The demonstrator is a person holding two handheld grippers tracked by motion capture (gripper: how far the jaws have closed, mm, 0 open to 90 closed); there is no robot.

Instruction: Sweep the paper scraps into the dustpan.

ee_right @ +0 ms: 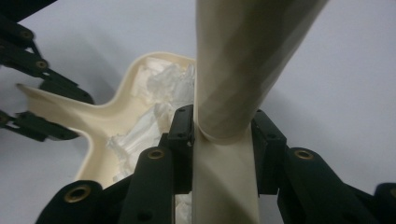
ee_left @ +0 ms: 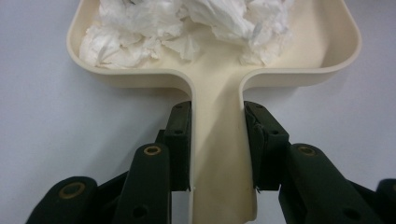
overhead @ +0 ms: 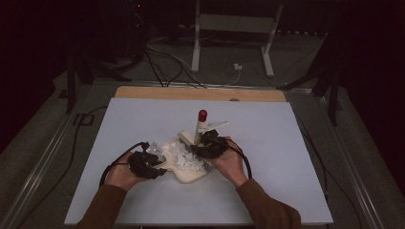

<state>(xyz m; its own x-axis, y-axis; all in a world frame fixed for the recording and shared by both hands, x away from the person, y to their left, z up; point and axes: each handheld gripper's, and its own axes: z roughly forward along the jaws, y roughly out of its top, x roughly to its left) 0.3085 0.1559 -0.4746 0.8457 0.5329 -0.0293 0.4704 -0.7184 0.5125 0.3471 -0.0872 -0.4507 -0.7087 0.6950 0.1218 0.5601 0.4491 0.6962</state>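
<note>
A cream dustpan (overhead: 191,177) lies on the white table with crumpled white paper (overhead: 184,157) heaped in it. My left gripper (overhead: 157,169) is shut on the dustpan's handle (ee_left: 217,154), its jaws pressing both sides; the pan's rim (ee_left: 336,56) and the paper (ee_left: 187,23) lie just ahead. My right gripper (overhead: 200,143) is shut on a cream brush handle (ee_right: 233,70) that stands nearly upright and ends in a red tip (overhead: 202,115). Past the right gripper (ee_right: 224,135) lie the dustpan (ee_right: 107,116), paper (ee_right: 163,84) and left gripper (ee_right: 70,112).
A loose white scrap (overhead: 217,126) lies right of the brush, another scrap (overhead: 154,145) left of the pan. The white table top (overhead: 267,191) has a wooden strip (overhead: 200,93) at its far edge. Cables (overhead: 162,62) and a white stand (overhead: 234,28) are on the floor beyond.
</note>
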